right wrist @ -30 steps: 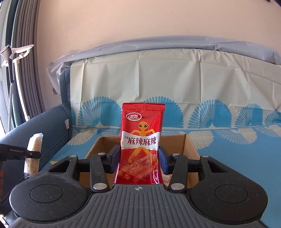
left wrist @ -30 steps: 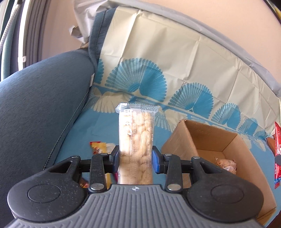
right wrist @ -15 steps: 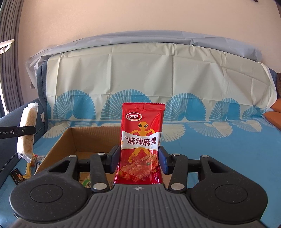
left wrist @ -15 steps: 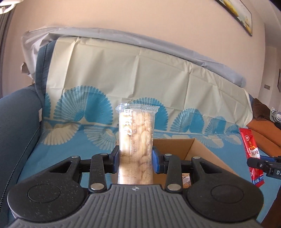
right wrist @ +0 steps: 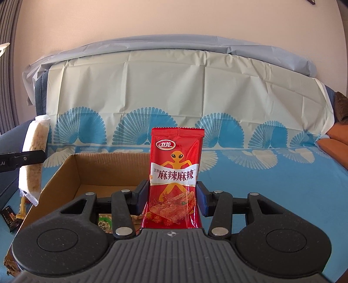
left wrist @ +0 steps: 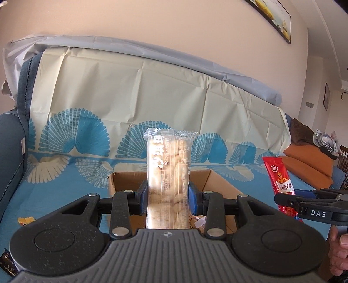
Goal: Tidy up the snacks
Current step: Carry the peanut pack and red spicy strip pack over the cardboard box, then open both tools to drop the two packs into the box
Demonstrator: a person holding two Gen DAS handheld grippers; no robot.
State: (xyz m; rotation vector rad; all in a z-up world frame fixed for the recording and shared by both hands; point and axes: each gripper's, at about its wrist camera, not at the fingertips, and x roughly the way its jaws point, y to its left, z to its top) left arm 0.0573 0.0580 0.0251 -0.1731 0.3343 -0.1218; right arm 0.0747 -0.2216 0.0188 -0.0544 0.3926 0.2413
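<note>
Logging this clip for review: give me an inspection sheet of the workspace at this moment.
Surface: sofa seat under a blue fan-print cover.
Job's things: open cardboard box on the seat, a few snacks inside; clear biscuit pack and red spicy-strip pack, both held upright.
Clutter: small wrapped snacks on the seat left of the box; a yellow wrapper.
Grippers: left gripper shut on the biscuit pack; right gripper shut on the red pack.
Cables: nothing seen.
Surroundings: beige wall, framed picture, orange cushions to the right.
</note>
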